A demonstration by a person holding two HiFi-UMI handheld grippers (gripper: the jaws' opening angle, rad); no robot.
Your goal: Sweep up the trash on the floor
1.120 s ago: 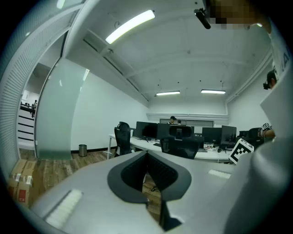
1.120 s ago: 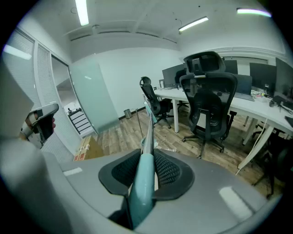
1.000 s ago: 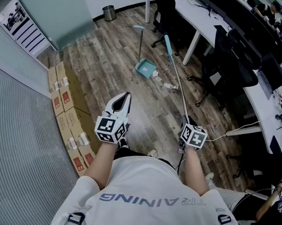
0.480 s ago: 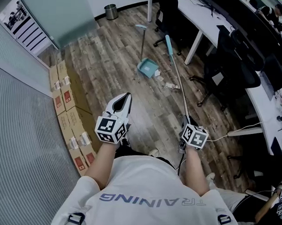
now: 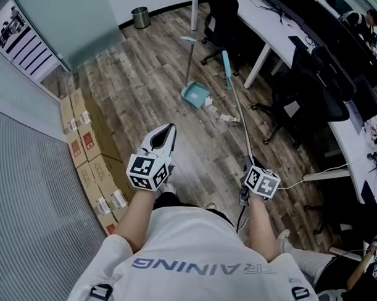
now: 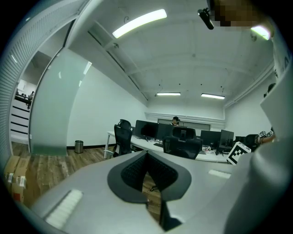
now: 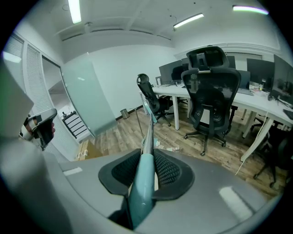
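left tongs were found closed, empty | right tongs were clamped on broom handle | trash was seen beside dustpan on floor

The wooden floor is open in the middle, as far as the dustpan, which stands with its handle upright. On the left, a row of cardboard boxes lies along the ribbed wall. On the right, the desk and the office chairs close the way. The broom slants over the floor just beside them.
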